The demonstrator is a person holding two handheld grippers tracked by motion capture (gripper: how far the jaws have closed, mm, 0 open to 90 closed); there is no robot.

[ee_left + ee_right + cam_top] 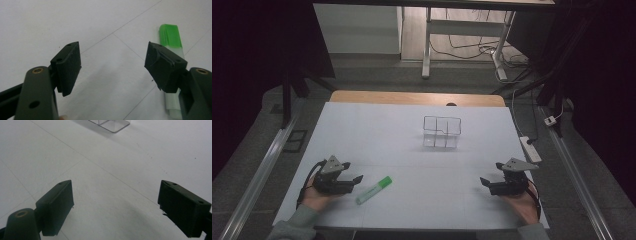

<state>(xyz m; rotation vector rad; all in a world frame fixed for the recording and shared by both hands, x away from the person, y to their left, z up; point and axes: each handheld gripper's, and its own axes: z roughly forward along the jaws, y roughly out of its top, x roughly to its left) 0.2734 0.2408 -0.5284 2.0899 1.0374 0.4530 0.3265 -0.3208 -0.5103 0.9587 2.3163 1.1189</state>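
White table (pixel 412 150) holds clear organizer (pixel 441 132) beyond green-capped marker (pixel 374 190), path unobstructed.

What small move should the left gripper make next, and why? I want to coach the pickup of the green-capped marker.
Probably shift the left gripper sideways toward the green-capped marker until it straddles it. Its jaws stand open with only bare table between them, and in the left gripper view the marker lies outside them, partly behind one jaw.
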